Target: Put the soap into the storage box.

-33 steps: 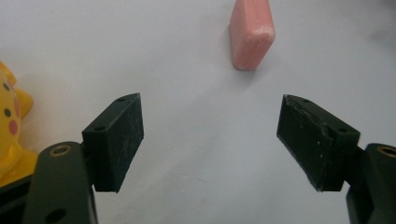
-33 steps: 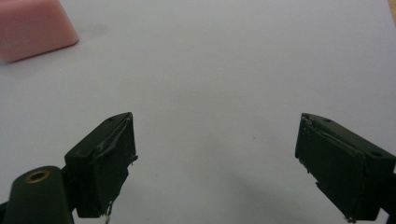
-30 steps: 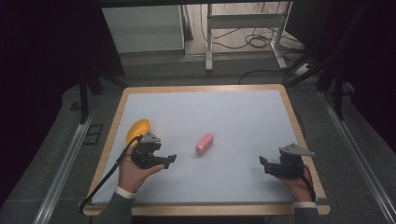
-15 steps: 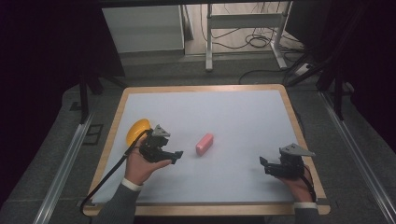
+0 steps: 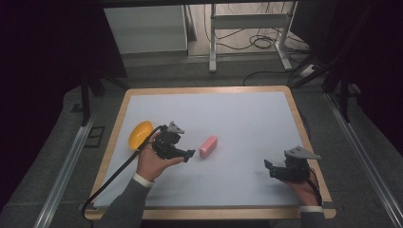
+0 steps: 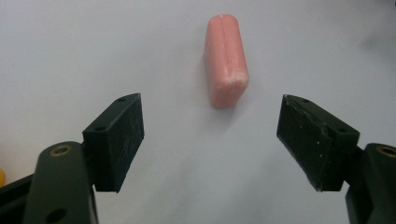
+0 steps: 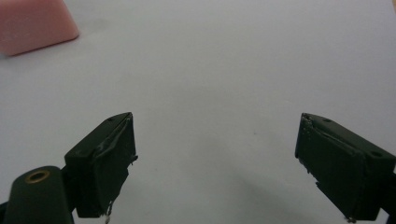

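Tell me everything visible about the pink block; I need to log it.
The pink block is a small rounded bar, matte and soap-like, with a shallow groove along its top. It lies flat on the white table, untouched, just ahead of the open left tool, between its jaws' line of approach.

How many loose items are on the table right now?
2. A pink block lies near the middle, just ahead of the open left gripper; a yellow object sits at the left edge, partly hidden behind that gripper.
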Action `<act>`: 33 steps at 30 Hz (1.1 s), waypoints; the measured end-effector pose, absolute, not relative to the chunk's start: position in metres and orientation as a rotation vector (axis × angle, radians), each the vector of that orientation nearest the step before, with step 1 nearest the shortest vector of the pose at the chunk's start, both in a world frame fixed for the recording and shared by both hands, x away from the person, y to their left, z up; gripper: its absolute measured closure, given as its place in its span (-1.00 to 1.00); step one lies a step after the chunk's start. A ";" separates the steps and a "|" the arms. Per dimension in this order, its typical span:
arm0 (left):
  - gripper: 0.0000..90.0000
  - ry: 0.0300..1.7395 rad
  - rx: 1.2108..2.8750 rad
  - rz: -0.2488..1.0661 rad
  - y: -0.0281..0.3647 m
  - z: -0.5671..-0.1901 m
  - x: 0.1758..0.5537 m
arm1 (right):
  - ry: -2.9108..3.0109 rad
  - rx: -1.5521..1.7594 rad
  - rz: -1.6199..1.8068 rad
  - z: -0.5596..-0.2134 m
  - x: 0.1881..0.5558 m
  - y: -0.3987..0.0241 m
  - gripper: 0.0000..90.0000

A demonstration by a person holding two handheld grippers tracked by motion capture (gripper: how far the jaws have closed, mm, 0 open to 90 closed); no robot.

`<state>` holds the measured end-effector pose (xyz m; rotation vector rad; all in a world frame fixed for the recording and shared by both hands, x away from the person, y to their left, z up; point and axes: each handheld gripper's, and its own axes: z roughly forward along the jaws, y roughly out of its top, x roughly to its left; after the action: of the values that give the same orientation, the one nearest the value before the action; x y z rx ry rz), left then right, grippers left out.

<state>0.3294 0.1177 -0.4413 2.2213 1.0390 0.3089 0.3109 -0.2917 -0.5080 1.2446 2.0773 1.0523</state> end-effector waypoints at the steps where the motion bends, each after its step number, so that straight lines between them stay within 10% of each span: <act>1: -0.48 1.039 2.215 0.302 0.117 -0.441 0.331 | 2.075 1.248 1.050 -0.508 0.311 -0.292 -0.73; 33: -0.45 1.039 2.257 0.248 0.074 -0.449 0.365 | 2.082 1.245 1.025 -0.511 0.313 -0.292 -0.73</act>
<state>0.3646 0.0742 -0.4493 2.2571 1.0386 0.2484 0.3130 -0.2923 -0.5110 1.2453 2.0817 1.0246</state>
